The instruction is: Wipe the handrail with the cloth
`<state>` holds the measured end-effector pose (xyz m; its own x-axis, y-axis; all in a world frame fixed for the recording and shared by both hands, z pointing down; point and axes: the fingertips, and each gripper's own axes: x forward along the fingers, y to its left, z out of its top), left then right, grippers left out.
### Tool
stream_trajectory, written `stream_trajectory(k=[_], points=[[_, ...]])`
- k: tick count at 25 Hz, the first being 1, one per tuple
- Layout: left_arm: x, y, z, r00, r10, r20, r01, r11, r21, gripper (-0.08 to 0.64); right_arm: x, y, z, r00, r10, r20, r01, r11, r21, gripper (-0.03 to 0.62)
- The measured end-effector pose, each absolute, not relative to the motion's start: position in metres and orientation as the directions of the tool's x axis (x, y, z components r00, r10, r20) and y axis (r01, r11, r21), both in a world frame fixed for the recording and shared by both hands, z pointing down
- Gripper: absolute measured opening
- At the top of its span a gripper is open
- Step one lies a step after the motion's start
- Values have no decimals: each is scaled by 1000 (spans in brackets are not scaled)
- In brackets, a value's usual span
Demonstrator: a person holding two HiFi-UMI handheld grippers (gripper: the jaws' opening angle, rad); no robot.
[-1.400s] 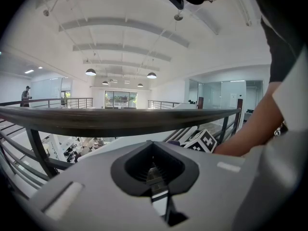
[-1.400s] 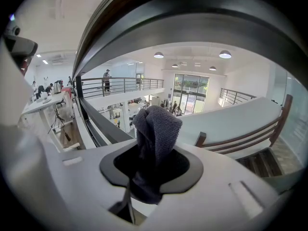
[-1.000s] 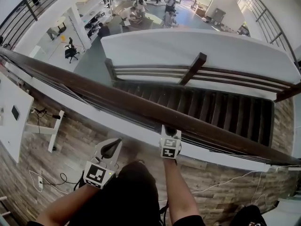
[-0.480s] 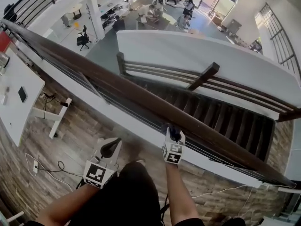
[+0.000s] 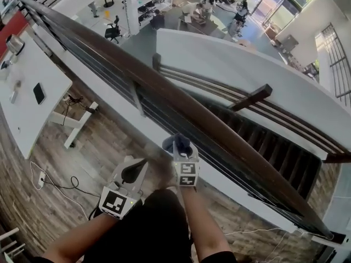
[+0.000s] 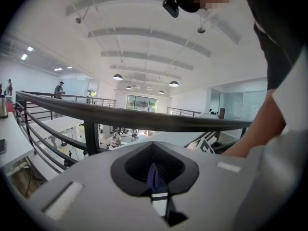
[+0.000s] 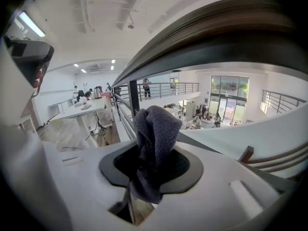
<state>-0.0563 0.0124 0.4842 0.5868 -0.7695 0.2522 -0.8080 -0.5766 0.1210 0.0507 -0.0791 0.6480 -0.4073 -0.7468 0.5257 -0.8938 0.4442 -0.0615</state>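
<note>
right gripper [image 5: 185, 155] clamps a bunched grey cloth [image 7: 155, 129] between its jaws. the cloth sits just on the near side of the dark handrail [image 5: 164, 100], with a gap between them. left gripper [image 5: 130, 175], nearer and to the left, has its jaws pressed together on nothing.

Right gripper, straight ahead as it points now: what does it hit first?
Probably the thin bars under the handrail. The held cloth leads, and the handrail runs above that line rather than across it. Depth is unclear, so the cloth could still brush the handrail's underside.
</note>
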Motion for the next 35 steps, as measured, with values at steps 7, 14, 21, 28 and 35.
stream_trajectory(k=[7,14,21,28,35], points=[[-120,-4,513,507,-821,261,-860,-500,100,-1,-10,-134,672,-407,-746,527,-888,459,-37,112],[-167,-19,538,447,-856,259,-894,-438,97,-2,-35,-182,710,-376,-749,546,-897,441,-14,112],[-190,-36,560,407,-882,239,-913,-385,134,-2,-41,-212,744,-328,-749,575,-901,431,48,112],[-186,-49,567,427,-876,225,-904,-410,119,-2,-43,-235,770,-322,-735,597,-904,425,36,112],[-173,-62,580,468,-839,279,-884,-450,127,-2,-41,-245,791,-307,-722,619,-922,388,-5,112]])
